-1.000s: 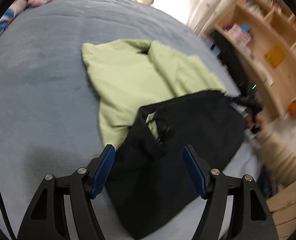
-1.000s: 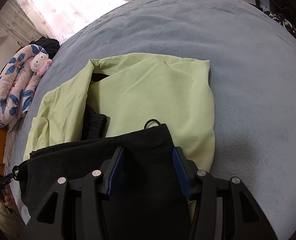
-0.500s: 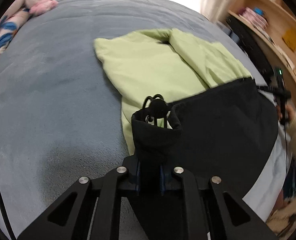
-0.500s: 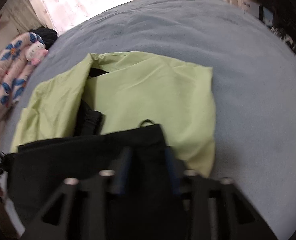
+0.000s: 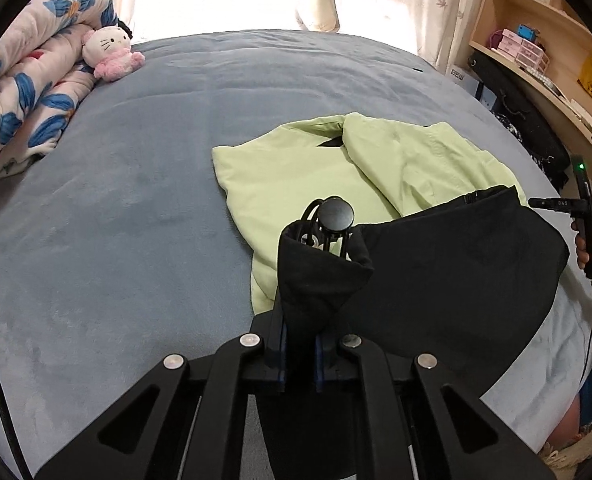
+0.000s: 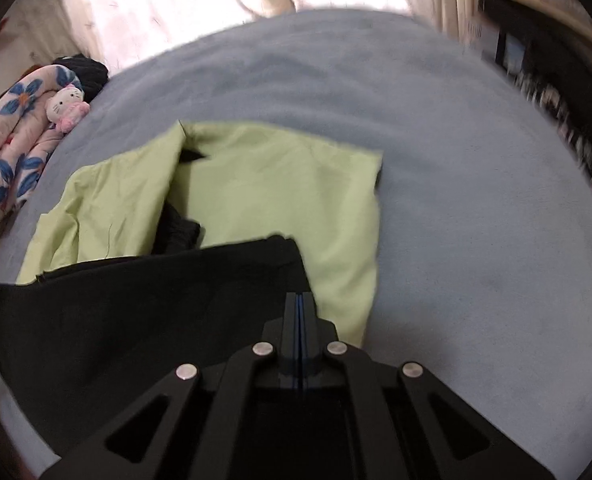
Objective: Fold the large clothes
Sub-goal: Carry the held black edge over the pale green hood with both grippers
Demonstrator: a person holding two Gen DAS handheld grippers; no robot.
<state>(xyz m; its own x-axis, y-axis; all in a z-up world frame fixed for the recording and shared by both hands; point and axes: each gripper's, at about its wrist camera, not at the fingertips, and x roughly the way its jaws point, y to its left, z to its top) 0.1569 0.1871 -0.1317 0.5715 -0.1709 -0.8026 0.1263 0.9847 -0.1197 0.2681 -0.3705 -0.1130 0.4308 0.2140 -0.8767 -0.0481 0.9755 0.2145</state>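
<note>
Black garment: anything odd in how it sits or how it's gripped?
The black garment lies across the green garment rather than apart. The left gripper pinches a bunched corner with the cord toggle poking up. The right wrist view is motion-blurred.

Left gripper: black linkage arms reaching forward from the lower frame edge, blue-padded fingers pressing together on a bunched fold of the black garment, which is standing up between them. Right gripper: arms likewise extending from the bottom edge, jaws meeting with only a thin blue line of pad showing, sitting at the garment's edge; whether cloth is lying between them cannot be told. Right wrist view is blurring
</note>
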